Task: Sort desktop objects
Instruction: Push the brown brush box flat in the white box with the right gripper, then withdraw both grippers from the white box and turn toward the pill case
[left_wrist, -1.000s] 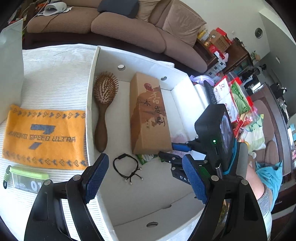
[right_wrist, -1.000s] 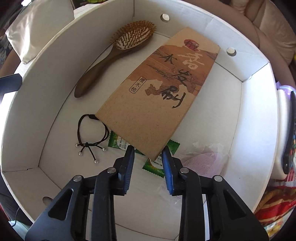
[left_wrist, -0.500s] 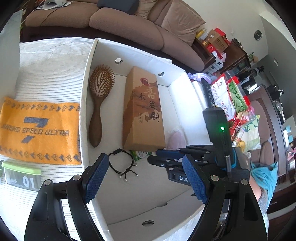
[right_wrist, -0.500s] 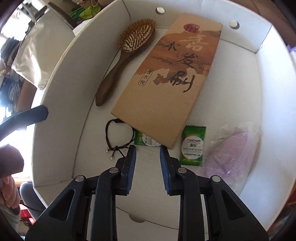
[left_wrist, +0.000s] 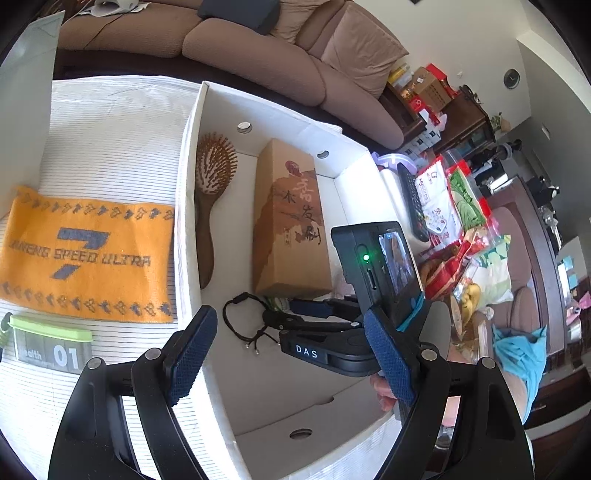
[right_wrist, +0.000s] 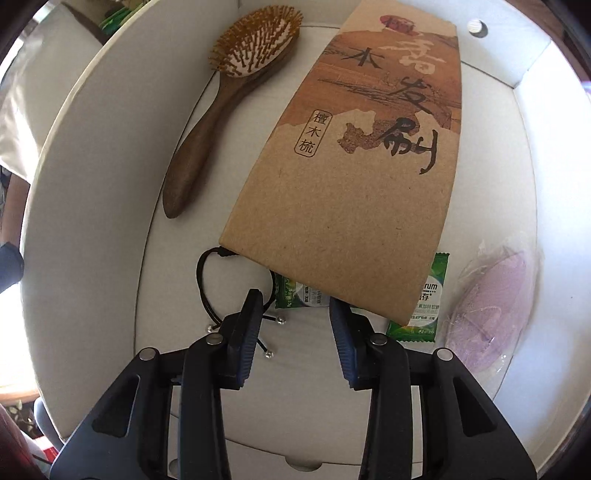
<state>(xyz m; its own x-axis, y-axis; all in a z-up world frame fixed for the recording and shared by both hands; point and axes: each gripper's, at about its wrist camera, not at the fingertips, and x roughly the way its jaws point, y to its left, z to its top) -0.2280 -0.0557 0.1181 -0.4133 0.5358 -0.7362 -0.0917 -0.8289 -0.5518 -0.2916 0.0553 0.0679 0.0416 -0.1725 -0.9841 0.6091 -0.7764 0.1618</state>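
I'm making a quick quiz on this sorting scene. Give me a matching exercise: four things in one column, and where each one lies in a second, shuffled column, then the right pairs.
Things:
1. wooden hairbrush
2. orange towel
3. green sachet
4. purple pad in clear wrap

Places:
A. on the striped cloth outside the white box
B. partly under the near end of the brown carton
C. in the box, by the wall on the carton's right in the right wrist view
D. in the box, between the carton and the box wall nearest the towel

Pairs: 1-D, 2-A, 3-B, 4-C
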